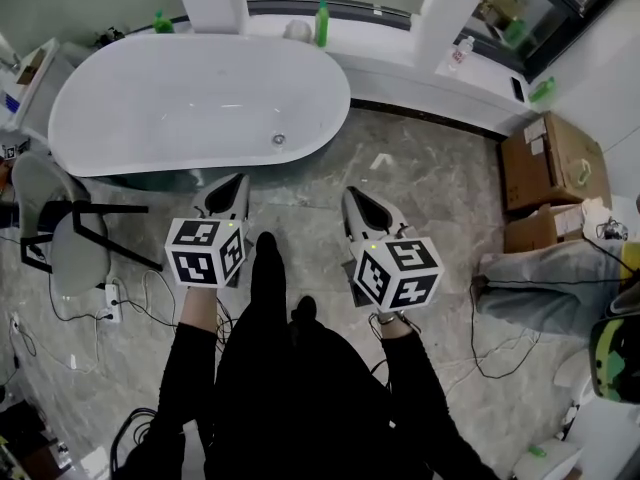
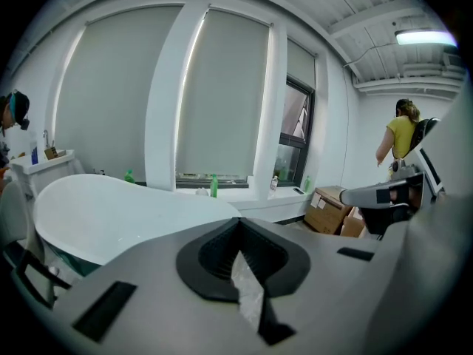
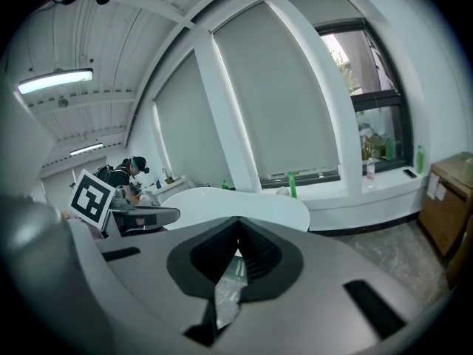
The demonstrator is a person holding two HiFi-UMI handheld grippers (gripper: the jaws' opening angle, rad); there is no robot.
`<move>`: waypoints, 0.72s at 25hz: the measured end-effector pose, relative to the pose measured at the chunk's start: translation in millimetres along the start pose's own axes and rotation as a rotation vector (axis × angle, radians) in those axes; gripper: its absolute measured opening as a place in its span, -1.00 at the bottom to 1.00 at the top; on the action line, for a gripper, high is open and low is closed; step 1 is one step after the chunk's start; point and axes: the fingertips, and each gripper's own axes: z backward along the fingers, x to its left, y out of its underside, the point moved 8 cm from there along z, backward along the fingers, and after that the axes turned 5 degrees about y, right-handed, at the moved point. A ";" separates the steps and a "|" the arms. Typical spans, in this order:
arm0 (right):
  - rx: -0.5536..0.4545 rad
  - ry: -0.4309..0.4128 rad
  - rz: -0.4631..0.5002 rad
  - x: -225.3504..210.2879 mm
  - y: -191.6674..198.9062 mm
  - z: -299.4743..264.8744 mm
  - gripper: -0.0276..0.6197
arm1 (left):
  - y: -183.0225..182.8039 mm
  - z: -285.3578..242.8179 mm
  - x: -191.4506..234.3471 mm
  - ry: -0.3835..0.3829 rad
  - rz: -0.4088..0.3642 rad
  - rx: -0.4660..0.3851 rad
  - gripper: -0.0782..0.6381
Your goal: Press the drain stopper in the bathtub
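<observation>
The white oval bathtub [image 1: 190,98] stands on the floor ahead of me. Its small round metal drain stopper [image 1: 279,139] sits in the tub's bottom near the right end. My left gripper [image 1: 233,184] hovers outside the tub, just short of its near rim, jaws together and empty. My right gripper [image 1: 352,196] hangs level with it to the right, over the floor, also shut on nothing. The left gripper view shows its jaws [image 2: 238,226] closed, with the tub [image 2: 111,213] beyond. In the right gripper view the jaws [image 3: 238,224] meet as well, facing the tub [image 3: 244,205].
Green bottles [image 1: 322,23] stand on the window ledge [image 1: 400,53] behind the tub. Cardboard boxes [image 1: 555,163] sit at the right. A chair [image 1: 60,233] stands left, with a power strip [image 1: 113,303] and cables on the floor. A person in yellow [image 2: 399,143] stands far right.
</observation>
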 end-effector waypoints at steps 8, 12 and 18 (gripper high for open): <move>0.048 0.016 0.001 -12.2 -8.2 -52.9 -0.91 | -7.3 -52.0 23.5 0.037 0.008 0.035 -0.77; 0.074 0.022 0.005 -15.4 -16.4 -96.0 -0.91 | -7.2 -83.4 51.8 0.048 0.026 0.060 -0.77; 0.143 0.038 -0.011 -17.9 -34.9 -174.8 -0.91 | -15.6 -138.2 106.7 0.072 0.065 0.121 -0.77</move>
